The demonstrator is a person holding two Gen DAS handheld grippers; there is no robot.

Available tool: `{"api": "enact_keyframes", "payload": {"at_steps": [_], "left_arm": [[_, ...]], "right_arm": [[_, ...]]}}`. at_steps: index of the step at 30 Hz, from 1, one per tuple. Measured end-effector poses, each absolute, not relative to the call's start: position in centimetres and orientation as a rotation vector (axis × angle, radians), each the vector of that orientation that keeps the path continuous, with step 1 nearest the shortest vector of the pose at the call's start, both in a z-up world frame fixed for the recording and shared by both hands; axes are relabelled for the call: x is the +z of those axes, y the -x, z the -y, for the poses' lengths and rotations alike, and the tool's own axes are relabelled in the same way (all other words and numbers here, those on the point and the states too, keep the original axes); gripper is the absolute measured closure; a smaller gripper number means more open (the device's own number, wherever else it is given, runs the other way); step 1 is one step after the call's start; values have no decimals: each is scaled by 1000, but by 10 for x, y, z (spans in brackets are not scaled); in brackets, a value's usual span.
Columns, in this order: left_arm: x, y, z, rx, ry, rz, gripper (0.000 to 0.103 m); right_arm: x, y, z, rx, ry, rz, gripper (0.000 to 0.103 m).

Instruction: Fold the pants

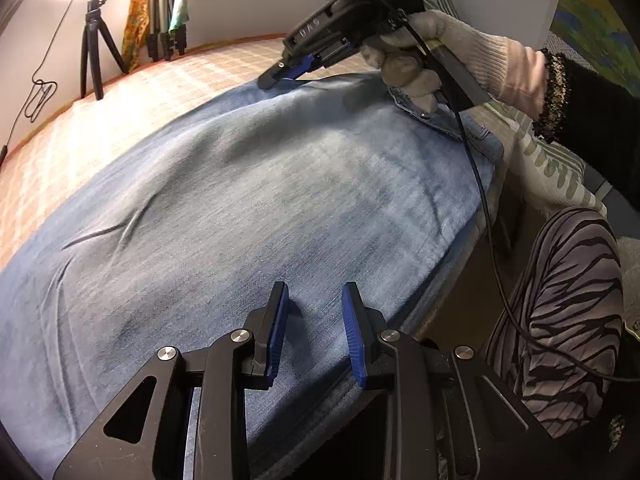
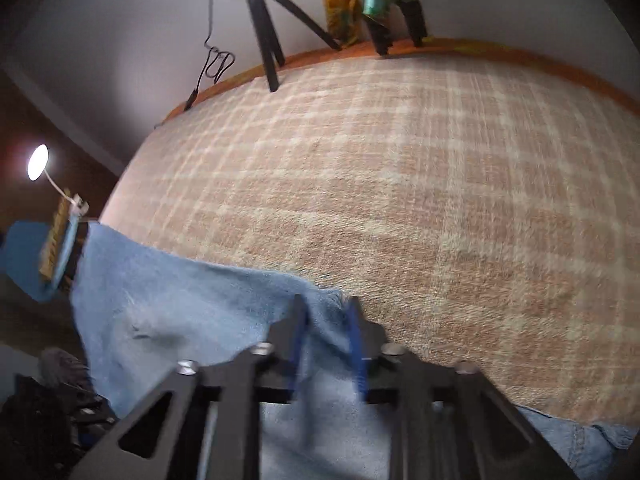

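I saw the jeans (image 1: 248,184) spread flat over the checked blanket (image 1: 120,96), filling the space ahead of my left gripper (image 1: 314,304), whose jaws stood slightly apart over the denim, gripping nothing. My right gripper (image 2: 328,316) sat at the jeans' far edge, pinching a denim fold.
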State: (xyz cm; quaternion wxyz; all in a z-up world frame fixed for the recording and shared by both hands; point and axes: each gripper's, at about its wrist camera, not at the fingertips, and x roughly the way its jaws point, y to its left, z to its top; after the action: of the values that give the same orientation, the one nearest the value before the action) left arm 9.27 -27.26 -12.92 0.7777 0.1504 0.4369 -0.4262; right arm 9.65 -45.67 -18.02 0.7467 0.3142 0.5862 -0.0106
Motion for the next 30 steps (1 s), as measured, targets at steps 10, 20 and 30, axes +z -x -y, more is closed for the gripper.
{"api": "enact_keyframes", "payload": {"at_steps": [10,20,30], "left_arm": [[-114,-74,245,-877,-275,-922,77],[-64,-63,95,-562,8,-816,57],[-84,-58,-114,-71,332,-799,54]], "right_arm": [[-157,-112,449,-176,-448,-1258,92],[-70,-111,383,-84,-459,-1060,51],[-38,-147,246,212,-403,-999,51]]}}
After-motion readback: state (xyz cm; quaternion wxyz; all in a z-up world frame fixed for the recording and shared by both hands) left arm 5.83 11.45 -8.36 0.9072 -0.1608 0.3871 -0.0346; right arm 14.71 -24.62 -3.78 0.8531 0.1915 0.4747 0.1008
